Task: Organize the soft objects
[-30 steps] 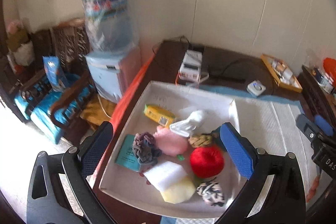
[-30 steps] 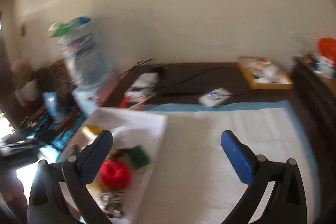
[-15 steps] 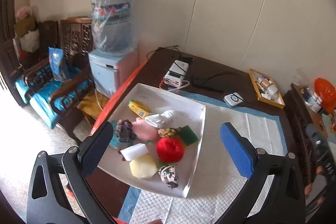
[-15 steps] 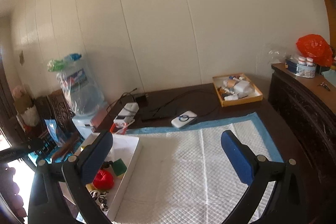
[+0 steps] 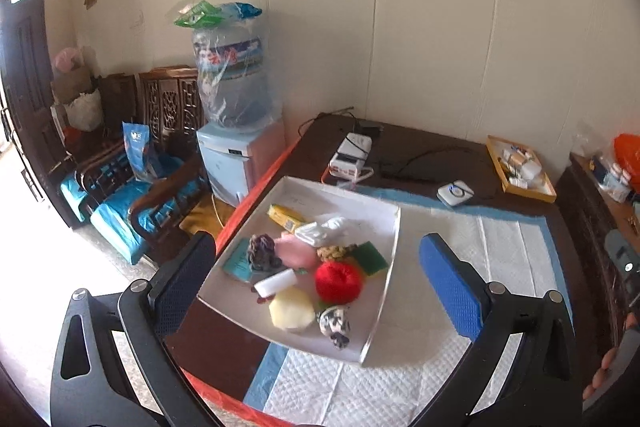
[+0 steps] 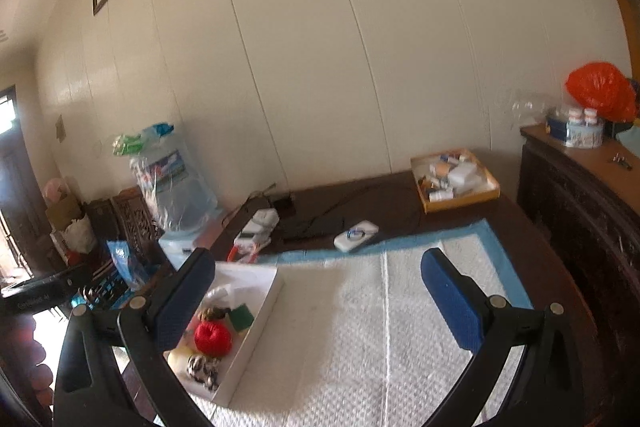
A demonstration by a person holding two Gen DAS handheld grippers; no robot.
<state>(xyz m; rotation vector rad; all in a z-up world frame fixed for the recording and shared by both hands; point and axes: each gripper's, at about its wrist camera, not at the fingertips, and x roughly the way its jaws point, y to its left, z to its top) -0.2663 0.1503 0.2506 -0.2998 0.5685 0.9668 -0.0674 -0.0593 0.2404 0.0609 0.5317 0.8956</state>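
A bagged water dispenser (image 5: 234, 131) stands by the wall, a yellow tray (image 5: 520, 169) of small bottles on the dark table (image 5: 416, 147) nearby.

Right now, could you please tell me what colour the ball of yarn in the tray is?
Red ball of yarn; left wrist view shows it best.

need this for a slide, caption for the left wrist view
Open left gripper hovering above a white tray of soft objects, including a red yarn ball.

No text is readable; the water bottle (image 5: 234, 75) label and blue bag (image 5: 138, 151) print are perhaps lettering, too blurred.
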